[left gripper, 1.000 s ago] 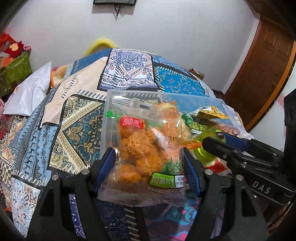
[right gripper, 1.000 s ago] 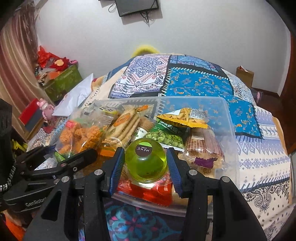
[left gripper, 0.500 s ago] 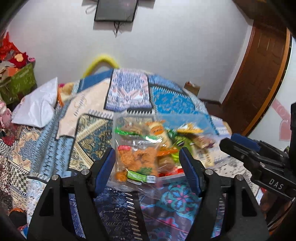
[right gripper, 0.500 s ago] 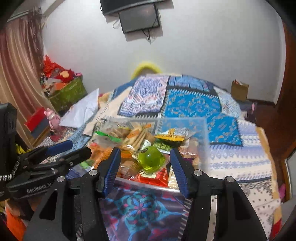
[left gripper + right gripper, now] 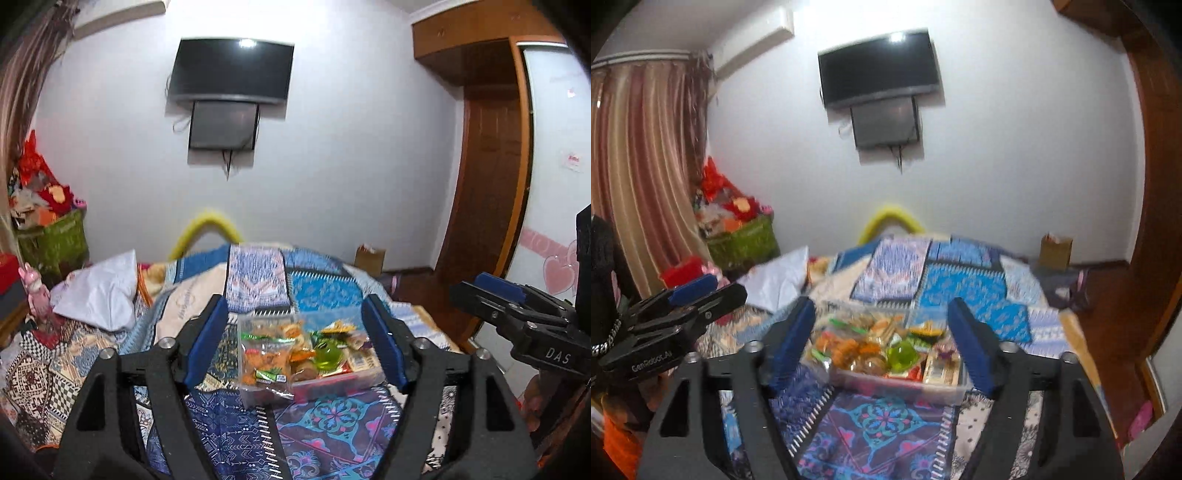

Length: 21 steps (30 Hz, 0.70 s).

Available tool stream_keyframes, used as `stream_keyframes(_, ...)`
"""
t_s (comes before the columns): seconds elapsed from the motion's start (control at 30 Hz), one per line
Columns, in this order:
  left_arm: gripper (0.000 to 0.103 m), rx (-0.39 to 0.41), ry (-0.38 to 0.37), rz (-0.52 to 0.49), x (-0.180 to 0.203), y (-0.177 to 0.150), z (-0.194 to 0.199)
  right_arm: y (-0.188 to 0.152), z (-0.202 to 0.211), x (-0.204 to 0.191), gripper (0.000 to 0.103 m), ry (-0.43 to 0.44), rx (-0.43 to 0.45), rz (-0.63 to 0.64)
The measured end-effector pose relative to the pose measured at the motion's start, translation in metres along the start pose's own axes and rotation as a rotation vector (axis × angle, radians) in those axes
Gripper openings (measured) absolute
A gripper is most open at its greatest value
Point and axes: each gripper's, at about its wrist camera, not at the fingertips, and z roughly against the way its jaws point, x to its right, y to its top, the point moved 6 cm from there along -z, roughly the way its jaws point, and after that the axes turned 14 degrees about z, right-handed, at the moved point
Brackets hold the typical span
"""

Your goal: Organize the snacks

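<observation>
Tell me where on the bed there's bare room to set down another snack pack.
Free quilt lies in front of the snack bin, between it and the grippers. More bare quilt lies beyond the bin, toward the wall, and to its right on the blue patches. The bin itself is crowded to the rim. The left side is taken by the white pillow.

"DAS" on right gripper [image 5: 517, 314], probably "GenRobot.AI" on left gripper [image 5: 698, 295]

A home bedroom: patchwork-quilted bed [image 5: 314, 291], wall-mounted television [image 5: 231, 72], striped curtains [image 5: 639, 177].
</observation>
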Motion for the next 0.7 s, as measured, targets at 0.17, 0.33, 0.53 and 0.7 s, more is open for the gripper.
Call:
stream_keyframes(0.17,0.098,0.056,-0.008,-0.004,0.005,0.005,0.022,0.007,0.022,-0.006,0.085,-0.024,0.057,0.027)
stream_keyframes(0.33,0.102,0.087,-0.004,-0.02,0.008,0.003,0.036,0.007,0.034,-0.006,0.101,-0.042,0.092,0.006)
stream_keyframes(0.53,0.102,0.08,-0.006,-0.018,0.007,-0.001,0.041,0.004,0.037,-0.008,0.103,-0.065,0.099,0.015)
stream_keyframes(0.7,0.102,0.084,-0.009,-0.019,0.008,-0.001,0.046,0.004,0.04,-0.013,0.103,-0.066,0.102,0.029)
